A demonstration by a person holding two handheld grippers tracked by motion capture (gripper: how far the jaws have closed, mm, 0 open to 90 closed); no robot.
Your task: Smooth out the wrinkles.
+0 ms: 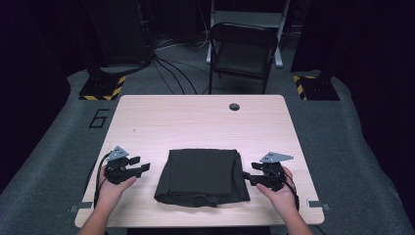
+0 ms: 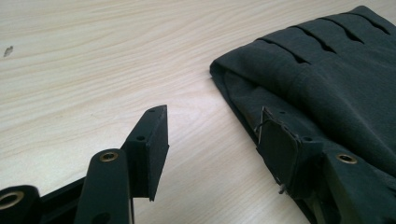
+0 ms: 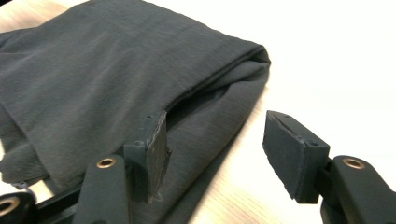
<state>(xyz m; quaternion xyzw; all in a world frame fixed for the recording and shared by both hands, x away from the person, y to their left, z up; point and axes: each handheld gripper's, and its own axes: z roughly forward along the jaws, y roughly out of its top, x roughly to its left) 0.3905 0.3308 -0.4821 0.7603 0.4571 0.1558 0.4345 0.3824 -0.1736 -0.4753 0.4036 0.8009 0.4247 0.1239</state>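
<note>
**Two open grippers flank a folded dark garment**

A folded dark garment (image 1: 201, 177) lies on the near half of the light wooden table (image 1: 195, 117), roughly centred between the person's two hands. It forms a rough rectangle, with its near edge a little rumpled and close to the table's front edge.

The left gripper (image 1: 142, 165) is held in the person's left hand (image 1: 111, 188) just beside the garment's left edge, apart from it in the high view. Its jaws stand wide apart. In the left gripper view one jaw hangs over bare wood while the other sits over the cloth's edge (whether it actually touches the fabric cannot be told), and the garment (image 2: 327, 79) shows a row of parallel pleats or folds along its top.

The right gripper (image 1: 247, 177) is held in the person's right hand (image 1: 279, 193) at the garment's right edge. Its jaws are also spread wide, holding nothing. In the right gripper view one jaw lies over the layered side of the garment (image 3: 102, 79), close to where the folded layers part, and the other jaw is over bare table.

Each gripper carries a grey three-cornered plate on top. Beyond the far edge of the table stands a dark folding chair (image 1: 243, 51), and a round cable hole (image 1: 234, 106) marks the tabletop near that edge.
</note>
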